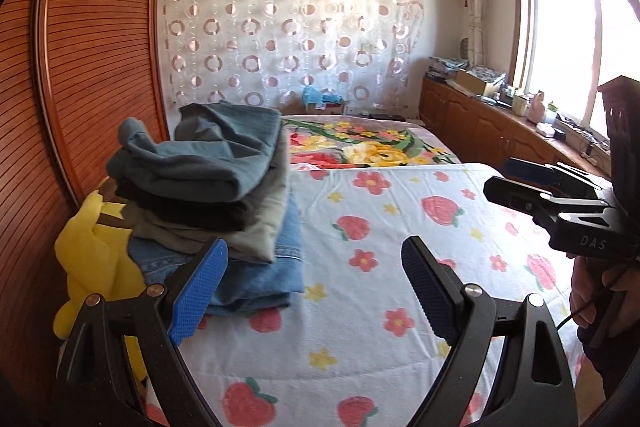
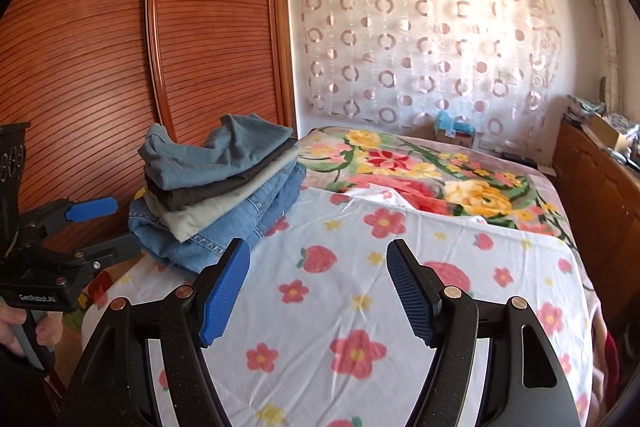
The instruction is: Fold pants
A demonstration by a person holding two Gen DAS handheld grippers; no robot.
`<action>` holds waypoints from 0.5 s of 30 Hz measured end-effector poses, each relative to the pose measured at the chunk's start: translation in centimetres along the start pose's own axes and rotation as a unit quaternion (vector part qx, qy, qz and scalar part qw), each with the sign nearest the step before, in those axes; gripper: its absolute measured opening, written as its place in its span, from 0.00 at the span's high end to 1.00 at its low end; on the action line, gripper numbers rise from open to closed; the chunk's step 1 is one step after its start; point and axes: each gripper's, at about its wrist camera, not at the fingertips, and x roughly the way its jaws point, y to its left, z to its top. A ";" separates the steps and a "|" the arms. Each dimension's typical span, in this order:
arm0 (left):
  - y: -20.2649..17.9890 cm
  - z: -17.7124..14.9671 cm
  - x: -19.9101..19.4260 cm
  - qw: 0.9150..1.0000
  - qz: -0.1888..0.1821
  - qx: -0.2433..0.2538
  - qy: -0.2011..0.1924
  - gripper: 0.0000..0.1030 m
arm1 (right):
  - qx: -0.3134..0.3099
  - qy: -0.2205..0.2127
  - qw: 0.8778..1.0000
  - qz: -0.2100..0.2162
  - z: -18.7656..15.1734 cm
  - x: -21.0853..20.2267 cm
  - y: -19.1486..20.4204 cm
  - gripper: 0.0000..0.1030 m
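Gaping wide, left claw (image 1: 314, 287) and right claw (image 2: 318, 291) hold nothing.

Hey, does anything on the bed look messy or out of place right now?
Mostly tidy. The top blue-grey pants on the stack of folded clothes are rumpled, with a bunched end sticking up at the left, unlike the flat layers beneath. Both grippers, left and right, are open and empty.

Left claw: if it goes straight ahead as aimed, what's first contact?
Probably the strawberry sheet on the bed: the open left claw aims over bare sheet, and the stack of pants sits left of that line. Depth is hard to judge, so it may skim above it.
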 end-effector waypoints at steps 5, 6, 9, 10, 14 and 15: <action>-1.8 -0.1 -0.9 1.000 -0.008 0.007 -0.002 0.14 | 0.010 -0.008 1.000 -0.004 -0.9 -2.4 0.6 0.21; -2.0 -0.1 -1.0 1.000 -0.008 0.009 -0.002 0.14 | 0.012 -0.009 1.000 -0.006 -1.0 -2.8 0.7 0.19; -3.0 -0.3 -1.6 1.000 -0.011 0.014 -0.003 0.14 | 0.021 -0.011 1.000 -0.011 -1.6 -4.0 0.8 0.17; -3.2 -0.3 -1.7 1.000 -0.012 0.014 -0.004 0.14 | 0.023 -0.012 1.000 -0.015 -1.8 -4.3 0.7 0.16; -4.4 -0.6 -2.2 1.000 -0.019 0.014 -0.003 0.14 | 0.035 -0.014 0.999 -0.036 -2.4 -5.6 0.3 0.15; -4.7 -0.7 -2.3 1.000 -0.022 0.015 -0.002 0.14 | 0.037 -0.016 0.998 -0.041 -2.6 -5.9 0.4 0.15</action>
